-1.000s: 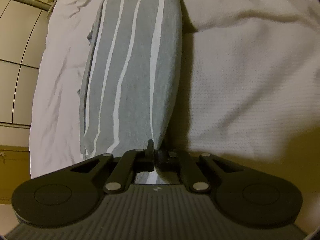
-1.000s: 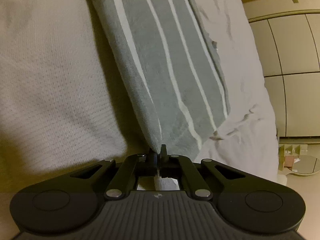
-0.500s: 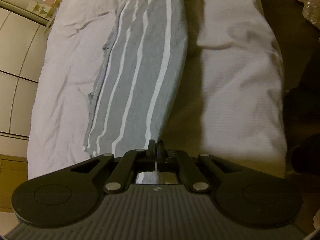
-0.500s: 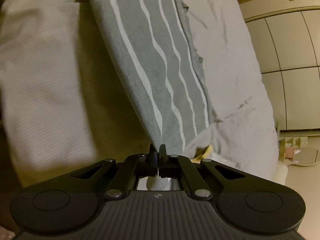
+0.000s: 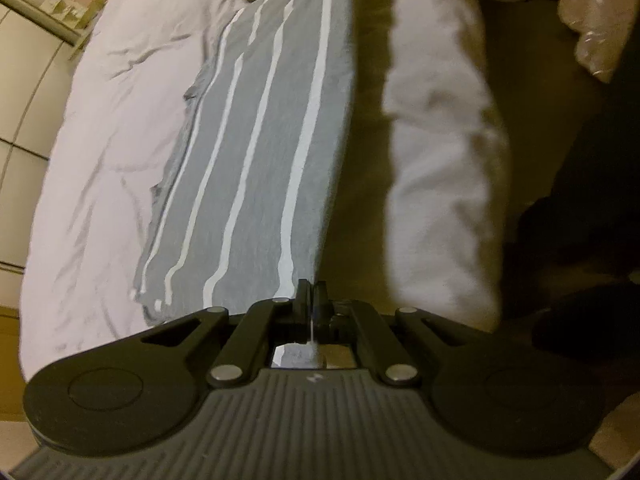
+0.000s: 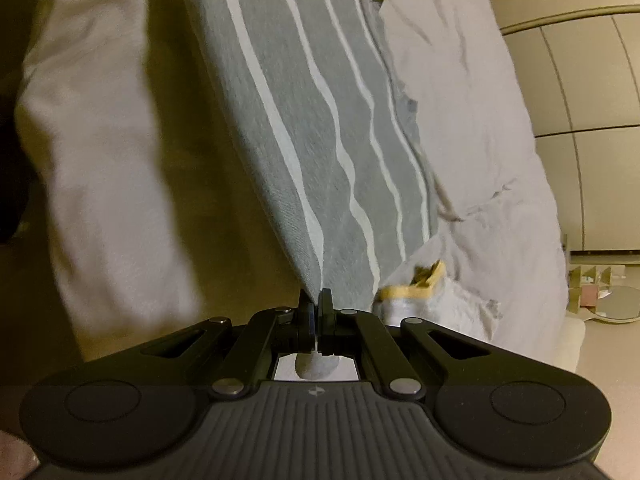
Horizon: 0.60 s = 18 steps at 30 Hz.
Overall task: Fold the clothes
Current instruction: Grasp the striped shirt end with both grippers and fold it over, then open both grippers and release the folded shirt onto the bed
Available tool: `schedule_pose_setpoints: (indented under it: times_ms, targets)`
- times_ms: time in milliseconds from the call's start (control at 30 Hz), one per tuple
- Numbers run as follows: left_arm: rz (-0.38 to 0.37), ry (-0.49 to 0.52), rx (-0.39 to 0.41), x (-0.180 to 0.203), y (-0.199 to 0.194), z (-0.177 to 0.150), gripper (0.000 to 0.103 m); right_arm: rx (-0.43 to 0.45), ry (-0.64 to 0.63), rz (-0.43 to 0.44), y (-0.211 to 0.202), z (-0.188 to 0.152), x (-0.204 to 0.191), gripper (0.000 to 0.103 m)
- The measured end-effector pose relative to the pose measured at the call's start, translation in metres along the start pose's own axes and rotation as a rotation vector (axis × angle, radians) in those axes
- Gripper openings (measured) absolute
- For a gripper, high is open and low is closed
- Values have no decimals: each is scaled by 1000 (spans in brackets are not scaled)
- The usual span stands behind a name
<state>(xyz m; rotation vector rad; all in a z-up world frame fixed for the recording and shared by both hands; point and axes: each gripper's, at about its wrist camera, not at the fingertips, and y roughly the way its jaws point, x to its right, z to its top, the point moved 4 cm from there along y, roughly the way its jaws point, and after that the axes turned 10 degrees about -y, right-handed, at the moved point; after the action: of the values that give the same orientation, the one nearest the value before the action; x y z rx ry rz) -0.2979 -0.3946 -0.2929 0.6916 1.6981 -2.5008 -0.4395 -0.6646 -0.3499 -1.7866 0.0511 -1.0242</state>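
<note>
1. The left gripper [image 5: 311, 295] is clenched on one corner of a grey shirt [image 5: 264, 152] with white stripes.
2. The right gripper [image 6: 316, 304] is clenched on another corner of the same shirt [image 6: 320, 120].
3. The shirt stretches away from both grippers, held taut above a bed [image 5: 100, 128] with a pale, wrinkled sheet [image 6: 480, 120].
4. A white blanket [image 5: 436, 160] lies on the bed beside the shirt.
5. A white cloth with a yellow edge [image 6: 416, 284] lies on the sheet near the right gripper.
</note>
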Motion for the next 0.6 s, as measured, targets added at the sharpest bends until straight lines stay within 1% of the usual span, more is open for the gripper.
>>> schedule_pose_setpoints:
  times_ms: [167,267,300,333,367,400,433,467,533,600]
  targets:
    - [-92,9,-10,31,-7,2,0,-16,7,39,1,-8,-12,0]
    - [-129,-8,-50,34,0,0,0,-29,27,52,4,-6,-20,0]
    - [-142,-10,-62,34,2,-1,3,-38,25,58,7,-5,-21,6]
    - [-158,-11,-63,34,1,-1,8,-48,25,64,9,-5,-22,14]
    - [-177,-16,-64,32,0,-3,11,-61,32,66,12,-8,-21,31]
    - [-192,-29,-63,28,-3,-5,22,-74,44,70,14,-11,-20,34]
    - [-206,-58,-64,20,-5,-6,27,-93,73,82,16,-18,-16,34]
    - [-215,-92,-66,12,-6,-8,27,-109,102,92,18,-23,-12,34]
    - [-201,-202,-76,-10,-8,-11,27,-121,157,91,20,-30,4,34]
    - [-161,-315,-88,-36,-5,-13,27,-132,212,90,22,-38,20,34]
